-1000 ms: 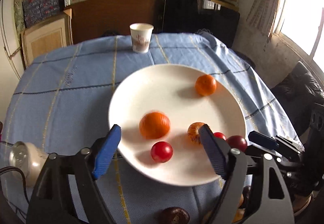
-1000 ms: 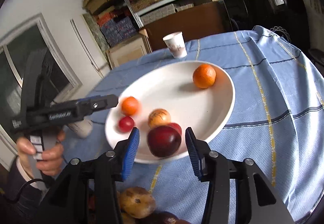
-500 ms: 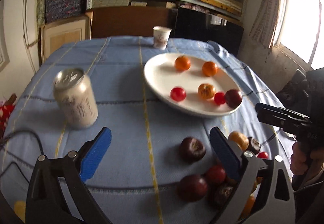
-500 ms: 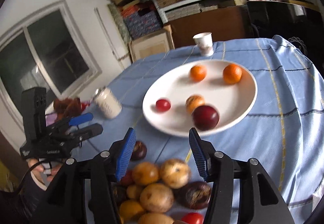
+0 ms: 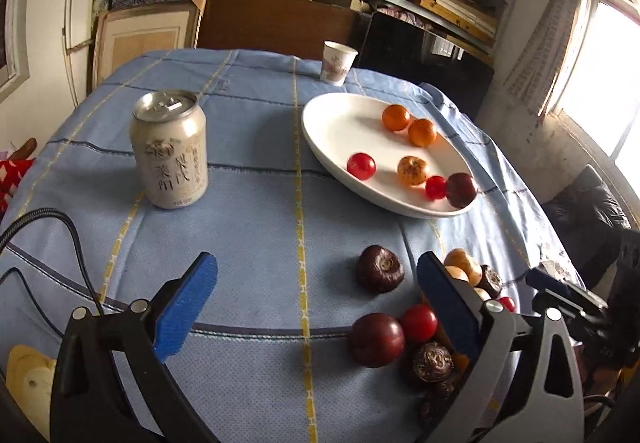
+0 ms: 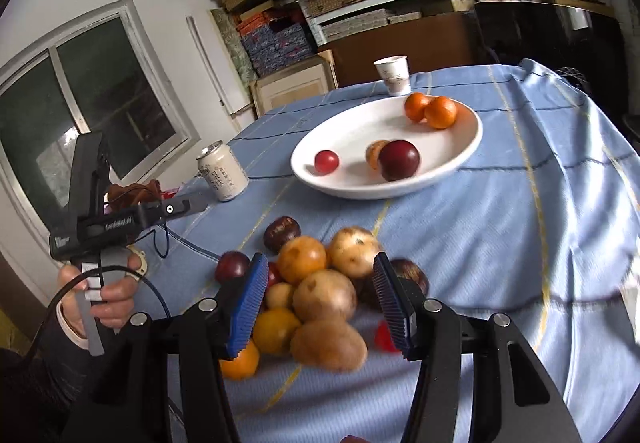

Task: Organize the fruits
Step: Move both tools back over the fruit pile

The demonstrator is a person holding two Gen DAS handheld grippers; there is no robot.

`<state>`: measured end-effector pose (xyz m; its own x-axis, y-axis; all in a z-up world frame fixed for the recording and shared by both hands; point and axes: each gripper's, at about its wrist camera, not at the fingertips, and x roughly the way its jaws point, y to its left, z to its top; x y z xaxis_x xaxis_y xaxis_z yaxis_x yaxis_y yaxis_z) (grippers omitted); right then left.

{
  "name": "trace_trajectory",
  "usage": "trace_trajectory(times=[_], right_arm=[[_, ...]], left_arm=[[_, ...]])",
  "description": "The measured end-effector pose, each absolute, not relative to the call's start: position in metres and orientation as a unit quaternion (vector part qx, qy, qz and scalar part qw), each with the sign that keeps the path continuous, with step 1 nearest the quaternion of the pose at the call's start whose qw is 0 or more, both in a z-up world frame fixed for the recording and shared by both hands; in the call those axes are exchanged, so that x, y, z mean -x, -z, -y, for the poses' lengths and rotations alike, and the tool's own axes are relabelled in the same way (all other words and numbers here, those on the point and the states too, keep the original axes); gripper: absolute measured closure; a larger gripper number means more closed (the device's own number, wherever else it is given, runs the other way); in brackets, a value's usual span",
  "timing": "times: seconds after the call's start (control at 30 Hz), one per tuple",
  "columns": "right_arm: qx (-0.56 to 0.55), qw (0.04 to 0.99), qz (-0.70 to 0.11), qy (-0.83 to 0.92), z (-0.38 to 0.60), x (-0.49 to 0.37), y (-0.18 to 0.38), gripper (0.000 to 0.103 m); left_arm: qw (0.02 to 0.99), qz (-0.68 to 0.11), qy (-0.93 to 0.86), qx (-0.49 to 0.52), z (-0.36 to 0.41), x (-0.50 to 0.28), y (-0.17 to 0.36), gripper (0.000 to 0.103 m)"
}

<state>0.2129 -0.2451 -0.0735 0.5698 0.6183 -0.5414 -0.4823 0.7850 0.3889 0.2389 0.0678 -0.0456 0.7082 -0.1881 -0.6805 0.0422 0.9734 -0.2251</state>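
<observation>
Meanwhile both ribbed-padded grippers, left gripper [image 5: 316,307] and right gripper [image 6: 318,303], gape over round glossy fruit pile [image 6: 316,295].

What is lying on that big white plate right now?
The white plate holds six fruits: two oranges touching at the far side, a speckled orange fruit, two small red fruits and a dark plum. Anything behind the plum is hidden.

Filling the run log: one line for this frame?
left gripper: open, empty | right gripper: open over fruit pile | plate: six fruits | can, cup: upright
</observation>
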Motion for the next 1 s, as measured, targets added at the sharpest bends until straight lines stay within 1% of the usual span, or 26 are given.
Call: trace_trajectory(times=[0.13,0.27,0.37,0.5,0.67,1.0], right_arm=[[-0.115,0.879,-0.353,-0.298,0.250,-0.205,0.075,0.048],[-0.104,0.871,-0.402,-0.261,0.246,-0.206,0.086,0.048],[-0.117,0.862,-0.422,-0.256,0.247,-0.208,0.096,0.048],[-0.123,0.858,-0.423,-0.264,0.245,-0.206,0.097,0.048],[-0.123,0.851,-0.440,-0.261,0.239,-0.208,0.103,0.048],[-0.119,0.848,-0.445,-0.263,0.232,-0.211,0.105,0.048]], left_arm=[[0.920,-0.378,0.066,0.084,-0.063,-0.237,0.047,0.005],[0.918,-0.382,0.069,0.076,-0.059,-0.236,0.050,0.005],[0.919,-0.380,0.075,0.072,-0.058,-0.232,0.049,0.005],[0.923,-0.375,0.069,0.058,-0.057,-0.229,0.049,0.005],[0.921,-0.377,0.068,0.067,-0.061,-0.228,0.049,0.005],[0.920,-0.381,0.070,0.065,-0.061,-0.225,0.051,0.005]])
